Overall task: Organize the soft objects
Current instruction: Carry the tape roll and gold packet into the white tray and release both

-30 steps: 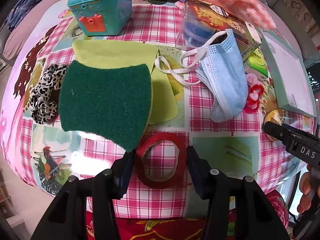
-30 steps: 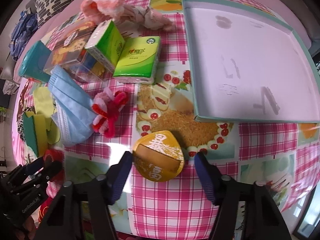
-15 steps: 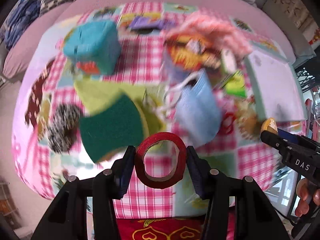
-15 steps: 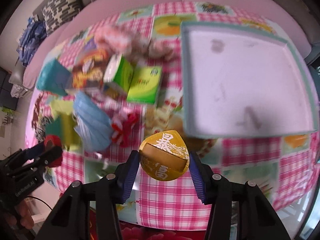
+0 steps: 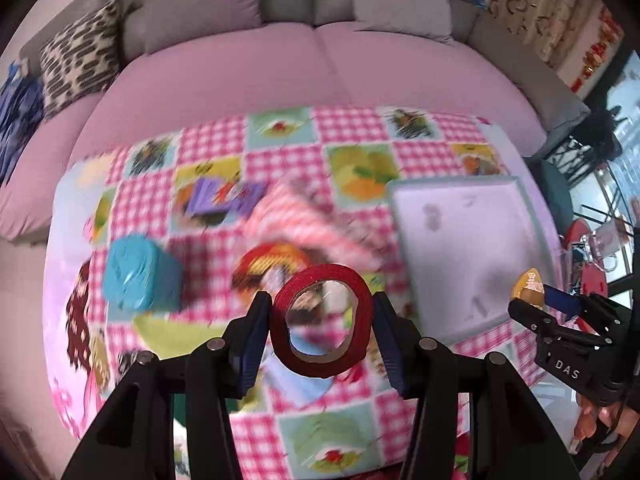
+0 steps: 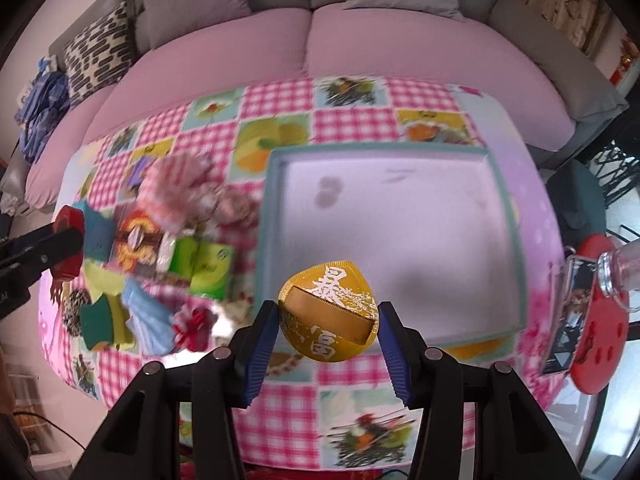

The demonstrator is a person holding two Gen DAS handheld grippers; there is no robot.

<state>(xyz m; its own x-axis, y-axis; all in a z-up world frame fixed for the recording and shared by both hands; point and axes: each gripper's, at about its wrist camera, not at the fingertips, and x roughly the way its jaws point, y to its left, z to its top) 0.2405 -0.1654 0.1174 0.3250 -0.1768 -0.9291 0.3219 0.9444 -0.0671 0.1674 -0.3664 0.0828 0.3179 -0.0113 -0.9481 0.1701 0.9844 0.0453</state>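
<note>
The left gripper [image 5: 322, 322] had its jaws clamped on a red tape roll [image 5: 321, 322], the right gripper [image 6: 328, 318] gripped a gold pouch [image 6: 329, 315]; both were carried clear above the tabletop [image 6: 352, 104], probably toward the pale tray [image 6: 516, 240] just beyond the right jaws.

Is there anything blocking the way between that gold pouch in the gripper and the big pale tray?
Nothing visible does. The gold pouch, clamped in the right gripper, hangs above the table at the tray's near edge, and the tray's floor looks bare.
</note>
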